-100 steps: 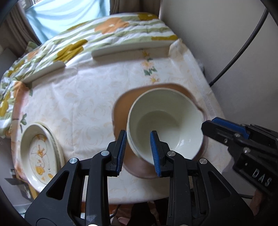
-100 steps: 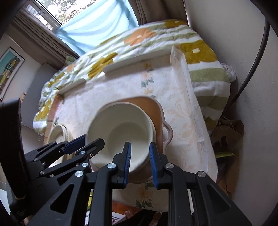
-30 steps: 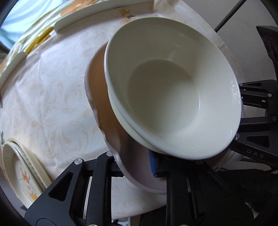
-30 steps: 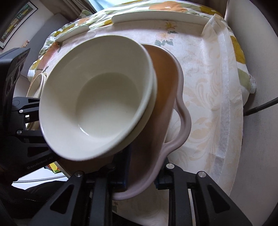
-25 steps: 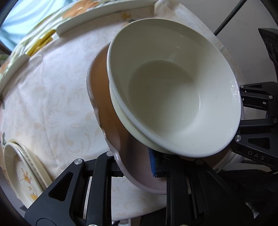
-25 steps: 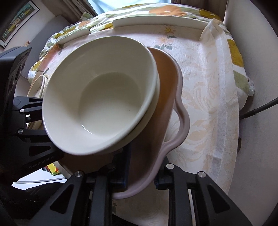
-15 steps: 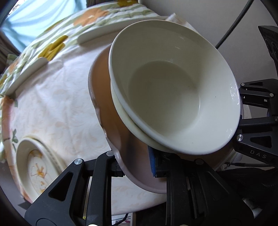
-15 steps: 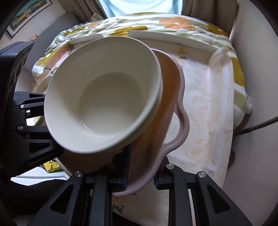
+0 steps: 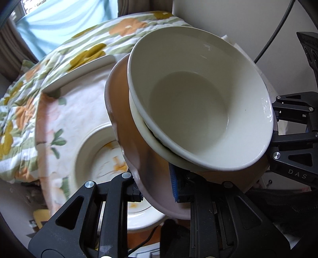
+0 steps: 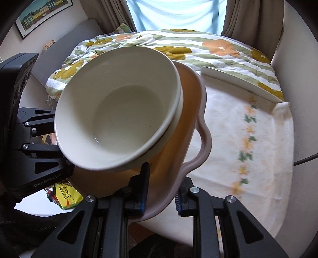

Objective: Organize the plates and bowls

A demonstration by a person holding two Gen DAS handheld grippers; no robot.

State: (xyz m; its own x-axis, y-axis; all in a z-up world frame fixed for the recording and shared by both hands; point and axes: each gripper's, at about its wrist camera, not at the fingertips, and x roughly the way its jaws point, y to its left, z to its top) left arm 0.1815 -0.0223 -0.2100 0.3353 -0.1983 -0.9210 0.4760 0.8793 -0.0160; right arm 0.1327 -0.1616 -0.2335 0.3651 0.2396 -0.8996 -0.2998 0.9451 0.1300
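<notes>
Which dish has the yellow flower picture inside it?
The flat plate lying on the table. The two stacked bowls are plain cream inside, and the pinkish tray under them is plain.

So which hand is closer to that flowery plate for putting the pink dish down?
Probably the left hand-held gripper: the flowery plate lies right beneath it. Both grippers clamp the pink dish.

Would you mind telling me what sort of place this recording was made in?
Most likely a lived-in room at home: a flowered quilt lies beside a cloth-covered table, with a curtained window and a framed picture behind.
</notes>
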